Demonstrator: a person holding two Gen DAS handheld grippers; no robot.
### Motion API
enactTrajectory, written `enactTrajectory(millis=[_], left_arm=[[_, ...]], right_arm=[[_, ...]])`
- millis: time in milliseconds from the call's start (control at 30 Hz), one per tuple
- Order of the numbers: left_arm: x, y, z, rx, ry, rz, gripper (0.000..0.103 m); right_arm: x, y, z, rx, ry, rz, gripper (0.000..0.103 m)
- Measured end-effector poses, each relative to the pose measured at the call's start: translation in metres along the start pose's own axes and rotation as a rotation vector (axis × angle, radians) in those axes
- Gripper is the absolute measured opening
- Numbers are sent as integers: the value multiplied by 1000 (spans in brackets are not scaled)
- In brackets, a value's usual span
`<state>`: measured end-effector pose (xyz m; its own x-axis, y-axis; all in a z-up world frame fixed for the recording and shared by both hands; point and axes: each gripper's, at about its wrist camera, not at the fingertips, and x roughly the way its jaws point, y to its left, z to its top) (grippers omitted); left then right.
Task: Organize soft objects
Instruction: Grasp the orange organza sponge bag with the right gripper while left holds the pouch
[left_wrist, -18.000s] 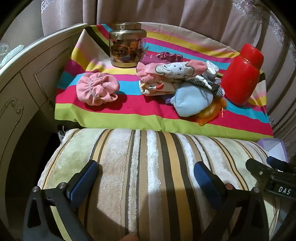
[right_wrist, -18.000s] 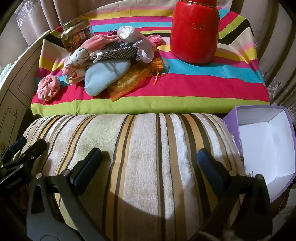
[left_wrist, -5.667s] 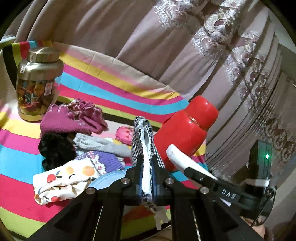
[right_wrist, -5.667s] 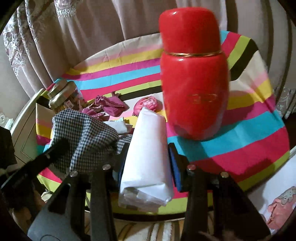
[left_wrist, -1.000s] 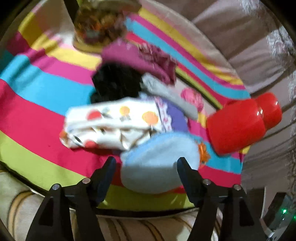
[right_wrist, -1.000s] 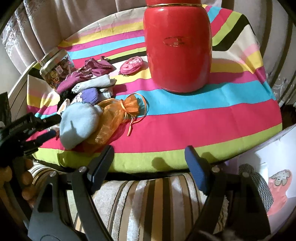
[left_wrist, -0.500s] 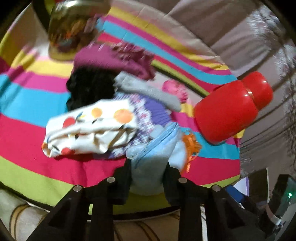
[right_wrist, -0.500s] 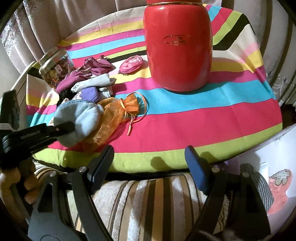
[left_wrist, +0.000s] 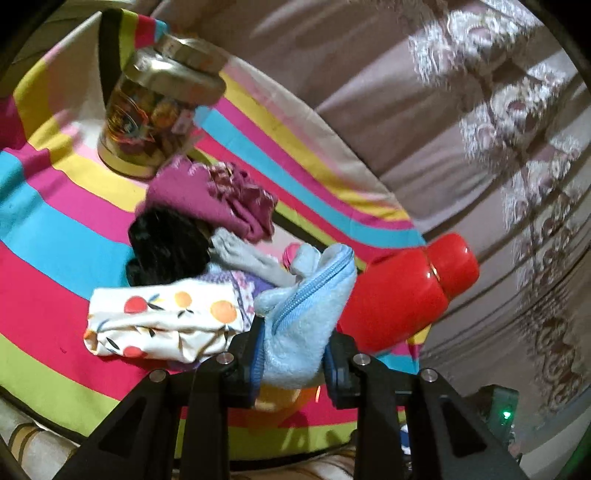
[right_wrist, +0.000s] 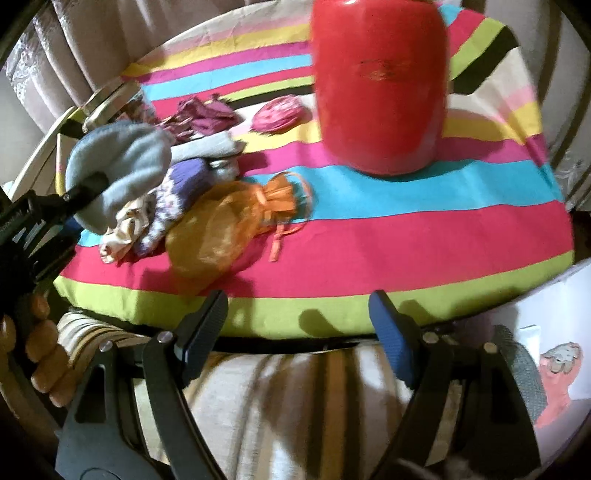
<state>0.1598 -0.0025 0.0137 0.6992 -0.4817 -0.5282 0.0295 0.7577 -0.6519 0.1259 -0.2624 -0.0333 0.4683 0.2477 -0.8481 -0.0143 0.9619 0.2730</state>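
Pinching the light-blue fleece pouch (left_wrist: 306, 314) across its lower body, the left claw (left_wrist: 293, 356) is clenched on it and carries it raised above the pile of soft items at the near left of the tabletop (right_wrist: 406, 236). The pouch appears light and fully compliant; its plush nap compresses between the pads, and the unsupported zipper end flops upward. A grip across the bulk, as shown, is judged more secure than one on the zipper edge, which would let the body sag and swing. Below it lie a fruit-print cloth (left_wrist: 162, 325), a purple knit item (right_wrist: 177, 184), grey socks (right_wrist: 210, 151) and an orange organza bag (right_wrist: 229, 225). The right claw (right_wrist: 297, 321) is released, jaws spread and empty, at the near table edge. A red jar (right_wrist: 380, 85) stands behind; a box (right_wrist: 554, 369) lies lower right.
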Motion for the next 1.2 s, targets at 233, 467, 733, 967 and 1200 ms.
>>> enactTrajectory(millis=[233,467,733,967,1200], left_arm=[[-14,12,7,-48,-68,22,28],[-20,23,9,-77,-93,30,28],[-19,27,9,-87,-97,37,28],[-17,27,9,-84,-94,43,28],[-15,23,7,-72,-91,47,28]], right_arm=[[34,38,17,-88,71,4,81],[73,89,31,-321,132,-29,81],[95,109,36,-391,149,-62,84],[114,126,42,-412,134,-105,94],[107,120,32,-407,92,-89,84]])
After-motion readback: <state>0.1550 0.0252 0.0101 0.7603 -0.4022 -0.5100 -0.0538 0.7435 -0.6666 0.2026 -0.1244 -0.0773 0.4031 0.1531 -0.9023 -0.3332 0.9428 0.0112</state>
